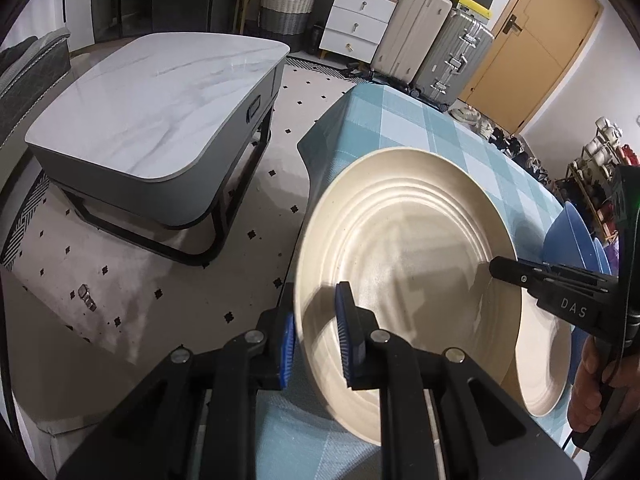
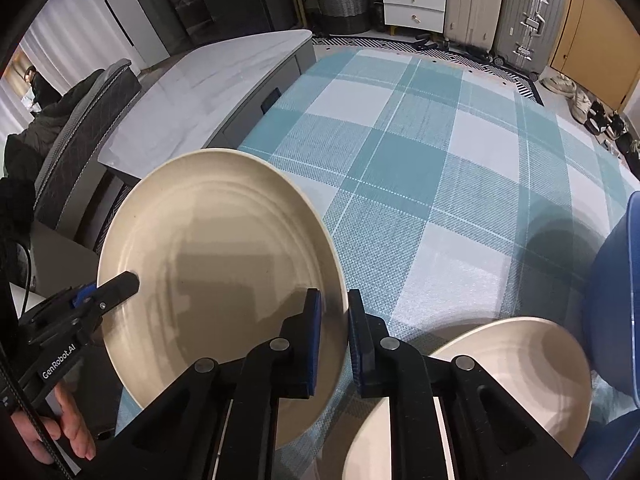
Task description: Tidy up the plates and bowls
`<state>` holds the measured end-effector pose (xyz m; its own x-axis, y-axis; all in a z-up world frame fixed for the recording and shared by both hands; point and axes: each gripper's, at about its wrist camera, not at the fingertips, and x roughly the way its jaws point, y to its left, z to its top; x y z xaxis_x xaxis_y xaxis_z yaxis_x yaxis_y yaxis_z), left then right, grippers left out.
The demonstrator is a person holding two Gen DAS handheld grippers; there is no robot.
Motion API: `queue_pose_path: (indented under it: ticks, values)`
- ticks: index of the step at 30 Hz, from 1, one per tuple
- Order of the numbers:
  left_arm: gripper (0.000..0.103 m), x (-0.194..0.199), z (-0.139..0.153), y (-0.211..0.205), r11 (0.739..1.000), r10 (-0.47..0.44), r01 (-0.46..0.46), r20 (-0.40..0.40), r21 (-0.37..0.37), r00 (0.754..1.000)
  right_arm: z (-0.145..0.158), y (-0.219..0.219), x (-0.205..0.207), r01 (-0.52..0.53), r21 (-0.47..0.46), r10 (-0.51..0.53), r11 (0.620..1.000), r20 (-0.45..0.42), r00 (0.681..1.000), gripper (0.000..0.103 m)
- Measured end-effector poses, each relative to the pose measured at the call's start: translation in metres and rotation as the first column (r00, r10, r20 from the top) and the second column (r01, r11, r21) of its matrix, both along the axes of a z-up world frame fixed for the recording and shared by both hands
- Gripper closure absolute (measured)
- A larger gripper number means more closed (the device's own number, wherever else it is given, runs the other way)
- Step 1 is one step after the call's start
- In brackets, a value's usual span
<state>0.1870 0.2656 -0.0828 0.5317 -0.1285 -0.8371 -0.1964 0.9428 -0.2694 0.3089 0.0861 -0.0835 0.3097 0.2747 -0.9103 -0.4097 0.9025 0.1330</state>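
Observation:
A large cream plate (image 1: pixel 400 260) (image 2: pixel 224 248) with ringed grooves is held between both grippers over the left edge of the teal checked table (image 1: pixel 420 128) (image 2: pixel 420 140). My left gripper (image 1: pixel 318 320) (image 2: pixel 130 280) is shut on the plate's left rim, blue pads on either side of the edge. My right gripper (image 2: pixel 334 300) (image 1: pixel 498 270) is shut on the opposite rim. A smaller cream plate (image 1: pixel 544 368) (image 2: pixel 520 364) lies on the cloth to the right, beside blue bowls (image 1: pixel 568 236) (image 2: pixel 616 300).
A marble-top coffee table (image 1: pixel 152 104) (image 2: pixel 208 92) stands left of the checked table across a strip of tiled floor. Suitcases (image 1: pixel 440 40), white drawers and a basket line the far wall. A padded chair (image 2: pixel 80 120) sits at the far left. A hand (image 2: pixel 68 432) grips the left gripper's handle.

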Motion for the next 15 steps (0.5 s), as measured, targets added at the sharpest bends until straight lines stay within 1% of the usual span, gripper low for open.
queue_pose_path:
  ticks: [5, 9, 15]
  values:
    - [0.087, -0.003, 0.008, -0.004, 1.0, -0.013, 0.013, -0.008, -0.002, 1.0, 0.012, -0.009, -0.005, 0.011, 0.027, -0.01, 1.0, -0.008, 1.0, 0.092]
    - [0.087, -0.011, 0.017, -0.009, 1.0, -0.018, 0.018, 0.004, -0.004, 1.0, 0.022, -0.016, -0.011, 0.018, 0.037, -0.018, 0.999, -0.007, 1.0, 0.092]
    - [0.087, -0.028, 0.03, -0.02, 0.999, -0.014, 0.013, 0.022, 0.033, 1.0, 0.035, -0.024, -0.033, 0.012, 0.044, -0.012, 0.999, 0.009, 1.0, 0.092]
